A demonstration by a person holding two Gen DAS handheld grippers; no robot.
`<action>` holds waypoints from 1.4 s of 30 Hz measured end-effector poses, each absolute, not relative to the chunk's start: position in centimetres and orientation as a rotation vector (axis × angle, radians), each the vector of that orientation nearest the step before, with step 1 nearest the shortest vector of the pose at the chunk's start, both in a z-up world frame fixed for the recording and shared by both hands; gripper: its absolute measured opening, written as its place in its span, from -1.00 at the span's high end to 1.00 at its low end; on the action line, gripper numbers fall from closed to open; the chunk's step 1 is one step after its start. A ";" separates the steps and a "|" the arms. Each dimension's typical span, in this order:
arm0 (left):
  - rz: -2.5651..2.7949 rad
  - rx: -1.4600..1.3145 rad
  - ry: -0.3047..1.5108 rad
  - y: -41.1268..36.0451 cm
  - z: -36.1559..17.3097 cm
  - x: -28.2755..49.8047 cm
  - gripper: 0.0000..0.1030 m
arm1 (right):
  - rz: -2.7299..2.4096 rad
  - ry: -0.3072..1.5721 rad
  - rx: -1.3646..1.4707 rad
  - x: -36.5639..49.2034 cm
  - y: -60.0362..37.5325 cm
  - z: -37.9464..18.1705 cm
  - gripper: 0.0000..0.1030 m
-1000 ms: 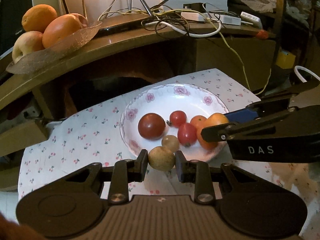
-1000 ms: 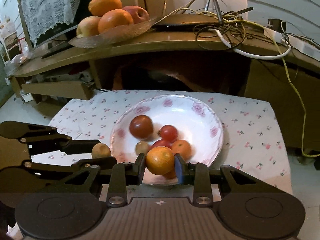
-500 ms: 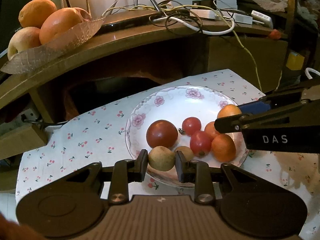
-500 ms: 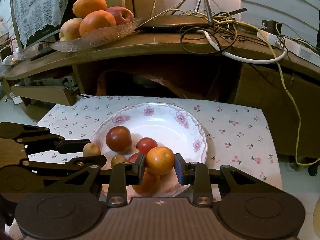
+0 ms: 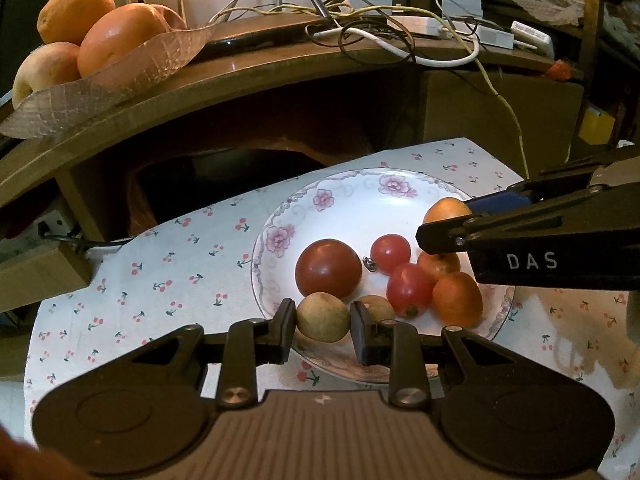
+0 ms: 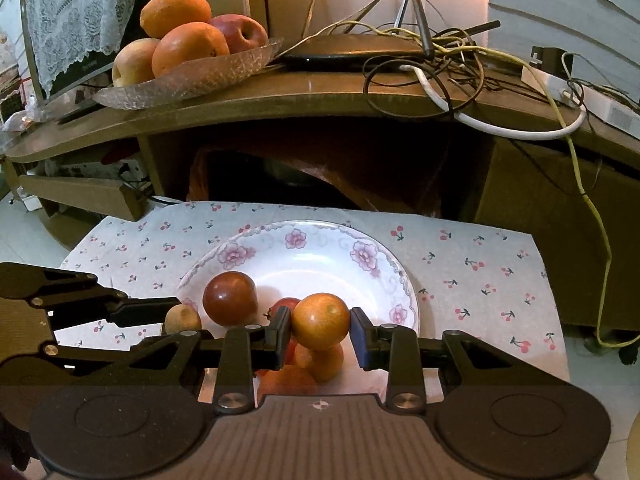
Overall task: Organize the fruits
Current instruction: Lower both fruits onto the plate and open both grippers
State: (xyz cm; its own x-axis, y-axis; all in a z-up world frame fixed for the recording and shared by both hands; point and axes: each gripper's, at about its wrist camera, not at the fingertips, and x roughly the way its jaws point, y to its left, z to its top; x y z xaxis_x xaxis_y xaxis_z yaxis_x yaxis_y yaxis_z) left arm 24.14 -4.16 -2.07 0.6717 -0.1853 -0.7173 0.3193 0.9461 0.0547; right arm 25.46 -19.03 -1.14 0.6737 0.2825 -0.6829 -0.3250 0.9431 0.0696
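My left gripper [image 5: 323, 328] is shut on a small tan-brown fruit [image 5: 322, 317] just above the near rim of a white floral plate [image 5: 360, 196]. My right gripper [image 6: 320, 334] is shut on a small orange [image 6: 320, 316], held above the plate [image 6: 320, 240]. On the plate lie a big dark red tomato [image 5: 328, 268], two small red tomatoes [image 5: 390, 248], a second tan fruit [image 5: 376, 307] and two small oranges [image 5: 457, 299]. The right gripper [image 5: 444, 232] enters the left wrist view from the right. The left gripper [image 6: 176, 320] shows at the left in the right wrist view.
A glass dish [image 6: 192, 76] of large oranges and apples sits on the curved wooden shelf [image 6: 320, 96] behind, beside a router and tangled cables [image 6: 440, 60]. The plate rests on a cherry-print cloth [image 6: 480, 264]. A wooden drawer [image 6: 80, 196] juts out at the left.
Both grippers have moved closer over the plate with their fruits. The tan fruit has gone from just off the near rim to above it. The small orange sits higher and further in.
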 end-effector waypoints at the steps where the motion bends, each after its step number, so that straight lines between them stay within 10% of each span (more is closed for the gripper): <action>1: -0.286 0.181 0.785 -4.1 -2.1 24.1 0.32 | 0.341 0.760 -0.059 25.5 -19.0 -1.2 0.35; 42: -0.266 0.183 0.753 -4.3 -0.9 23.3 0.07 | 0.321 0.747 -0.054 24.7 -19.4 -0.6 0.24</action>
